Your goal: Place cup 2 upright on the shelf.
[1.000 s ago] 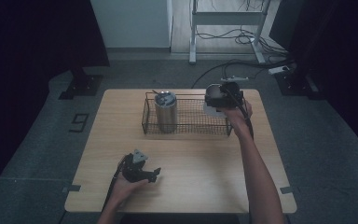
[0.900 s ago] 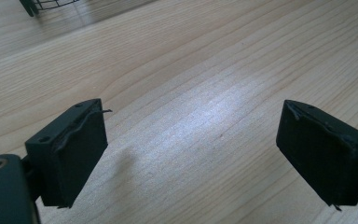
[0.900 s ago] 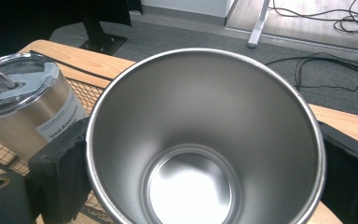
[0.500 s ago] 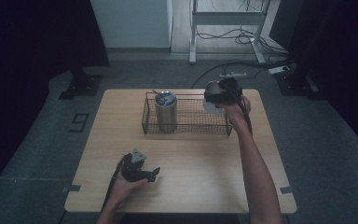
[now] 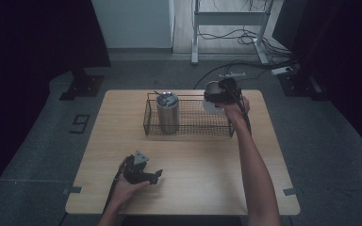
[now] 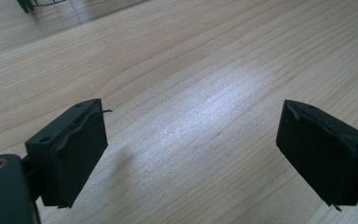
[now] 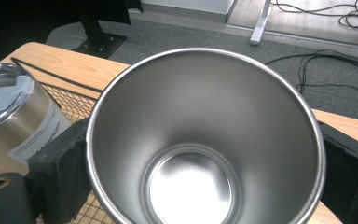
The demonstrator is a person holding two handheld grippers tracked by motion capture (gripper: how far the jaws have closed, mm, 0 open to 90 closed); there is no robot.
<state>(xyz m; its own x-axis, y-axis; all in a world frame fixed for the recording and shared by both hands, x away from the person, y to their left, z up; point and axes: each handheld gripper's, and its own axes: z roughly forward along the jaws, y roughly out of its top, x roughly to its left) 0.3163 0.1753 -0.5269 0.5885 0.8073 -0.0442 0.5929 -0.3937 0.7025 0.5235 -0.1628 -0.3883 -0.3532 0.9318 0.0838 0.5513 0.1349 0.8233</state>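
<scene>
Here, steel cup (image 7: pixel 205 140) clamped between right claw (image 7: pixel 205 182) jaws, above basket (image 5: pixel 188 128)

Steel cup (image 7: pixel 205 140) between right tongs (image 7: pixel 205 172)

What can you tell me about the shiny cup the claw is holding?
The cup is bare silvery metal, smooth, with a round rim wider than its flat bottom. It has no lid and is empty. The right claw squeezes its sides between two black pads, holding it over the right end of the wire basket.
</scene>
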